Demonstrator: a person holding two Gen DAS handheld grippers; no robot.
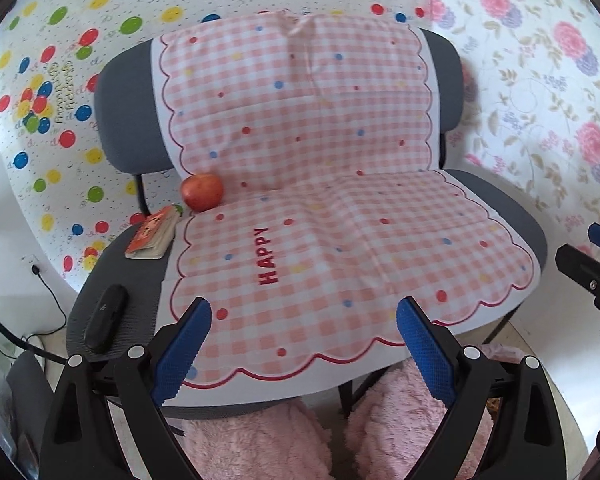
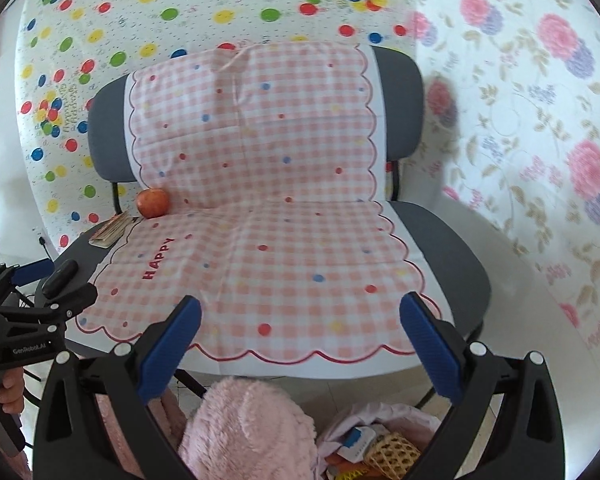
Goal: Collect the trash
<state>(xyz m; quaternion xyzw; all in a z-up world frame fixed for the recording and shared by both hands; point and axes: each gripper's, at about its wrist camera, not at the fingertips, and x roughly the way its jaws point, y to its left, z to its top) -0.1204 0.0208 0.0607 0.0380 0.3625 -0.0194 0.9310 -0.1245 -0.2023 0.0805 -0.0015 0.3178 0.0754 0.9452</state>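
Note:
A grey chair is draped with a pink checked "HAPPY" cloth. My left gripper is open and empty above the seat's front edge. My right gripper is open and empty above the front edge too. Under the right gripper a pink-lined bag holds several pieces of trash. The right gripper's finger shows at the right edge of the left wrist view; the left gripper shows at the left of the right wrist view.
A red apple, a small orange book and a black case lie on the seat's left side. Pink fluffy slippers are below the seat. Patterned sheets cover the wall behind.

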